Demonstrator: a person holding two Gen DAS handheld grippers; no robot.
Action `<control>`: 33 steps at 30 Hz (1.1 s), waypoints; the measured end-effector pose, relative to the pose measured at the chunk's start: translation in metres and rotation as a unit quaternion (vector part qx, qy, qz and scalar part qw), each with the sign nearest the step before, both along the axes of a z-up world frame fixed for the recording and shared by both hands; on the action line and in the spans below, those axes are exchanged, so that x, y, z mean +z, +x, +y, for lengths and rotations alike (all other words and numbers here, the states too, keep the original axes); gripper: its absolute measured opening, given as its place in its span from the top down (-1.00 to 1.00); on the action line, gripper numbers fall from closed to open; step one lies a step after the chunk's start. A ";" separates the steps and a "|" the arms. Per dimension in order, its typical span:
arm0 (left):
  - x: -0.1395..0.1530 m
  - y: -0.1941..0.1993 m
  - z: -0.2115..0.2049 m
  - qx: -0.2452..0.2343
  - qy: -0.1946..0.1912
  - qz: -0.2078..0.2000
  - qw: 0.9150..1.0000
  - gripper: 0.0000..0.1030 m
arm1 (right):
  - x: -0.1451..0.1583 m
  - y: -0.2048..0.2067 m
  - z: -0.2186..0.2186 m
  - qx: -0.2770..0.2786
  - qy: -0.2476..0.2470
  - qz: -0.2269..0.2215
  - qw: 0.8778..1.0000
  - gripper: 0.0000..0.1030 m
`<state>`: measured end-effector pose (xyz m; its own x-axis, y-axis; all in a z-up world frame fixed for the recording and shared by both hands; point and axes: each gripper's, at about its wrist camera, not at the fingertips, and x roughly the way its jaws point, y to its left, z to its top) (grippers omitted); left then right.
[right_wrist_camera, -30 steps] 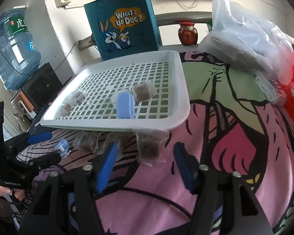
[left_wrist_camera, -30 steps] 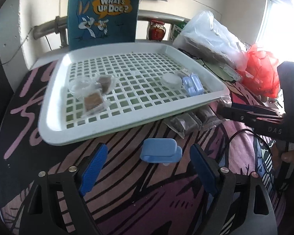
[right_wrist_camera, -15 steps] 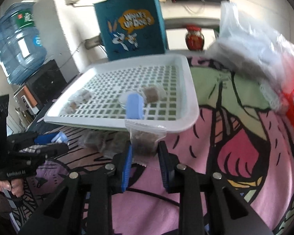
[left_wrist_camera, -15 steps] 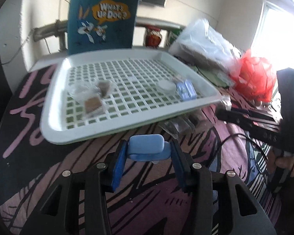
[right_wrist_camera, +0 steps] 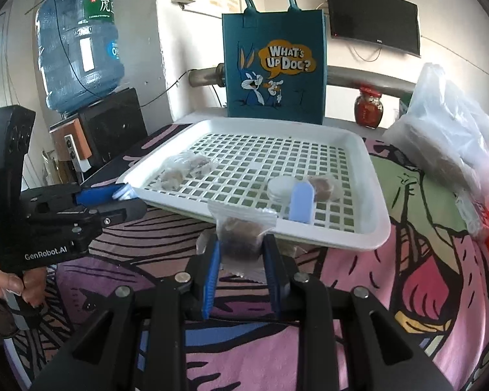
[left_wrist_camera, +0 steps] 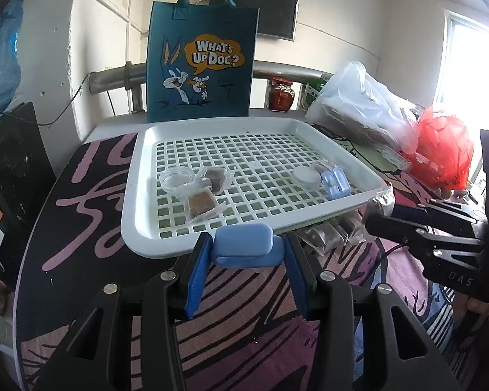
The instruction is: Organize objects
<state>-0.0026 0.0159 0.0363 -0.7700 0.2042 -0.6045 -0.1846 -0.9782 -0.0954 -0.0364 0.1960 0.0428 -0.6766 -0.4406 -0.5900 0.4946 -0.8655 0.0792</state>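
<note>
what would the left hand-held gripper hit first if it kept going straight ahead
Probably the near rim of the white tray, just ahead of the left hand-held gripper and the blue case it holds; depth is unclear.

So the left gripper [left_wrist_camera: 246,254] is squeezing a blue case [left_wrist_camera: 243,247] right at the near edge of the white tray [left_wrist_camera: 140,215], which is carrying brown snack packets [left_wrist_camera: 202,202] toward its left edge and another blue case [left_wrist_camera: 335,183] by its right edge.
</note>
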 end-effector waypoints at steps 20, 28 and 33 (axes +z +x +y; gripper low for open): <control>0.002 0.006 0.003 -0.001 -0.007 0.018 1.000 0.16 | 0.007 0.011 0.007 0.002 -0.021 0.032 0.999 0.50; 0.003 0.007 0.003 -0.001 -0.007 0.021 1.000 0.16 | 0.006 0.011 0.008 0.002 -0.022 0.033 0.999 0.50; 0.002 0.007 0.002 0.000 -0.007 0.020 1.000 0.16 | 0.006 0.011 0.008 0.003 -0.022 0.033 0.999 0.50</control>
